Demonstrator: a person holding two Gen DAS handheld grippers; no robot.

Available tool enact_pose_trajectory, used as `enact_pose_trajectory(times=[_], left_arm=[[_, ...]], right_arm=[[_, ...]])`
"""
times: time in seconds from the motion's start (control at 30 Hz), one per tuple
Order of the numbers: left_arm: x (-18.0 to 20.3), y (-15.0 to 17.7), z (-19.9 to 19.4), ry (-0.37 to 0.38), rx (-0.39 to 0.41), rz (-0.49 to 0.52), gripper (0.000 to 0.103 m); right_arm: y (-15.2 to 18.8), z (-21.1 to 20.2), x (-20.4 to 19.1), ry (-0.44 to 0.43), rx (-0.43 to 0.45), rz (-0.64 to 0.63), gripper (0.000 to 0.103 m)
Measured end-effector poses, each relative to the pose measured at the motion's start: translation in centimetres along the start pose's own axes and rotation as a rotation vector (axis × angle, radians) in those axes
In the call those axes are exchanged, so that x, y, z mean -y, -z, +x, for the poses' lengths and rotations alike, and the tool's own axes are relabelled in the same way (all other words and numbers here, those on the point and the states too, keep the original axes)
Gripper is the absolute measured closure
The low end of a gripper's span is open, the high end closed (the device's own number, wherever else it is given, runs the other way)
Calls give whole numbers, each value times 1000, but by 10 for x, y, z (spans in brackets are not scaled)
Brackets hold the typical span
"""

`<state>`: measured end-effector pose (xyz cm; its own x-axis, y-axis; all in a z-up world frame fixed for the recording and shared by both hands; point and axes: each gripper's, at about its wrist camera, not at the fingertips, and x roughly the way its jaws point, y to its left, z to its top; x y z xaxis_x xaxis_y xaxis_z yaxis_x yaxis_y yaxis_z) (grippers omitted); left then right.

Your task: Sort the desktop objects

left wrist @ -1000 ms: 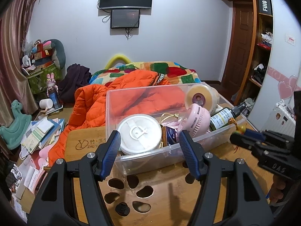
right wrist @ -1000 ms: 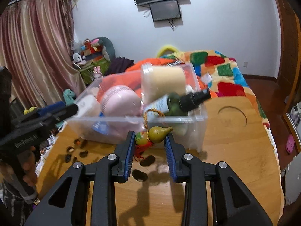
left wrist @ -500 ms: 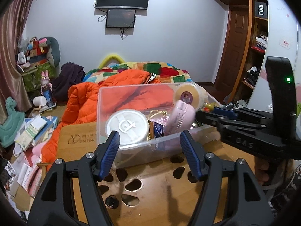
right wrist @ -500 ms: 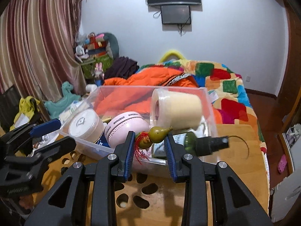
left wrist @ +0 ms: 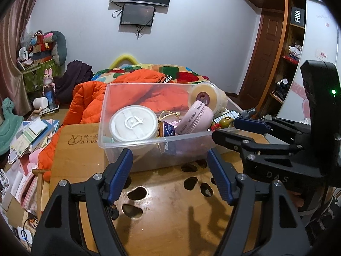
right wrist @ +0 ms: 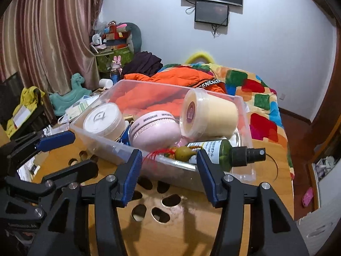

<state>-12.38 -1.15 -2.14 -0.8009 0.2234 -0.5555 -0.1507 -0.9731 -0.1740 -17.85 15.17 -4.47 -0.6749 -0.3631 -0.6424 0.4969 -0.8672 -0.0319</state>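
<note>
Hovering low over the wooden table [right wrist: 251, 213], the right hand-held gripper [right wrist: 168, 171] has its jaws spread wide and empty, and the left hand-held gripper [left wrist: 169, 171] is parted just as wide, holding nothing. Just beyond them sits the clear plastic bin [left wrist: 149, 147]; the small gourd charm [right wrist: 184, 153] lies at its near edge, against the green spray bottle [right wrist: 221, 149]. Behind are a pink case [right wrist: 153, 131], white round tub [left wrist: 133, 125] and cream tub [right wrist: 210, 115].

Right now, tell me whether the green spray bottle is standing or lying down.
Lying down. The green spray bottle rests on its side in the clear bin, its black nozzle poking out over the rim.
</note>
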Motion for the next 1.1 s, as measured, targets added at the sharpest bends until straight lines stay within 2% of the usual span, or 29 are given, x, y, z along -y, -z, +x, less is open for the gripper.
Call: enact_pose_trajectory(times=[0.17, 0.23, 0.33, 0.43, 0.5, 0.63, 0.83, 1.1], left_arm=[[3, 3, -9, -9, 5, 1, 27], [3, 4, -15, -10, 13, -8, 20], [6, 4, -23, -13, 25, -11, 15], [13, 4, -35, -24, 46, -2, 12], [16, 4, -41, -32, 59, 4, 10], [25, 6, -57, -45, 94, 5, 5], [34, 14, -75, -86, 142, -11, 2], [45, 26, -93, -151, 180, -22, 1]], right_arm=[[8, -10, 0, -8, -2, 4, 54], [12, -16, 1, -4, 3, 8, 53], [17, -28, 2, 10, 17, 17, 49], [20, -42, 4, 29, 47, 23, 39], [22, -56, 6, 32, 80, 44, 24], [22, -75, 5, 65, 125, 50, 20], [39, -101, 1, 140, 198, 46, 2], [61, -125, -12, 211, 261, -38, 1]])
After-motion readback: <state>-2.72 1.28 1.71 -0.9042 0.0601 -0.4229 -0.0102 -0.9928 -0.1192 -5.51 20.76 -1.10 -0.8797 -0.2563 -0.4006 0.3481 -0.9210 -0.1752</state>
